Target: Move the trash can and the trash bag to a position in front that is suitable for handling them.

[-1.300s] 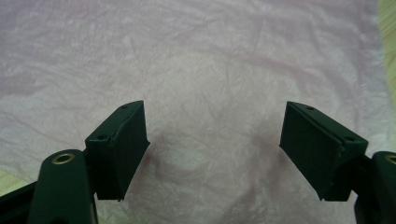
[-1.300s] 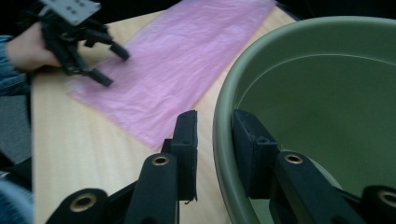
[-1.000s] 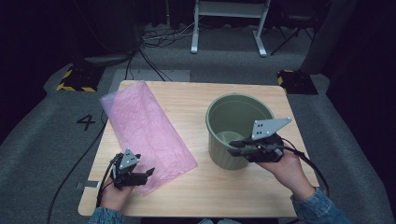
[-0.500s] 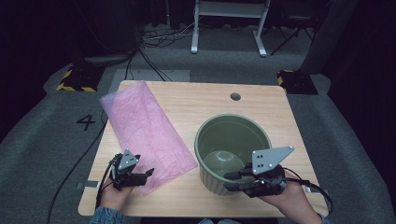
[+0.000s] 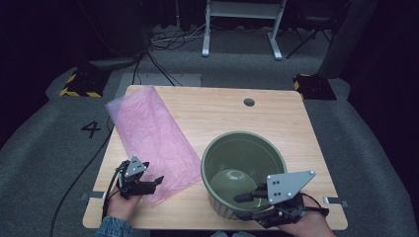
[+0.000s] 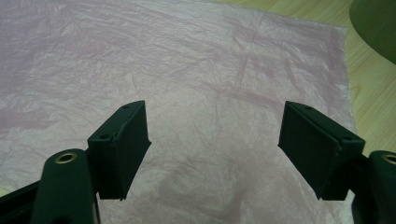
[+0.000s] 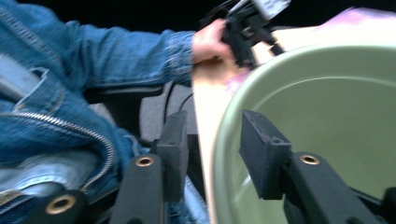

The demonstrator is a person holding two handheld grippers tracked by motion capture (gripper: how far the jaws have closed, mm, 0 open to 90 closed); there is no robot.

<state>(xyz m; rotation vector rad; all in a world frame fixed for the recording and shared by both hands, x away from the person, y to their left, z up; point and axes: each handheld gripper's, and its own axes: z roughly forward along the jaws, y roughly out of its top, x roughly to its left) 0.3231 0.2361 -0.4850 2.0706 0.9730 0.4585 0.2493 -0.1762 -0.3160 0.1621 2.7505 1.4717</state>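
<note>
A pink plastic bag [image 5: 148, 133] lies flat on the left half of the wooden table [image 5: 222, 113]. My left gripper [image 5: 154, 183] hovers open over the bag's near corner, and its jaws frame the crinkled pink plastic [image 6: 187, 60] with nothing between them. A green ribbed pot [image 5: 247, 153] stands near the table's front edge, right of centre. My right gripper [image 5: 245, 206] is shut on the pot's near rim, one jaw inside and one outside. The right gripper view shows the pale green wall [image 7: 327, 116] running between its jaws [image 7: 214, 126].
A round cable hole [image 5: 249, 102] sits at the table's back centre. A denim sleeve [image 7: 93, 60] and the left hand appear in the right gripper view. The pot's edge [image 6: 376, 23] shows at the upper right of the left gripper view. Cables [image 5: 168, 42] and a white stand base [image 5: 242, 24] lie on the floor behind.
The pot has travelled with my right gripper from the right middle of the table toward the front edge and slightly left. My left gripper has stayed put and open.
</note>
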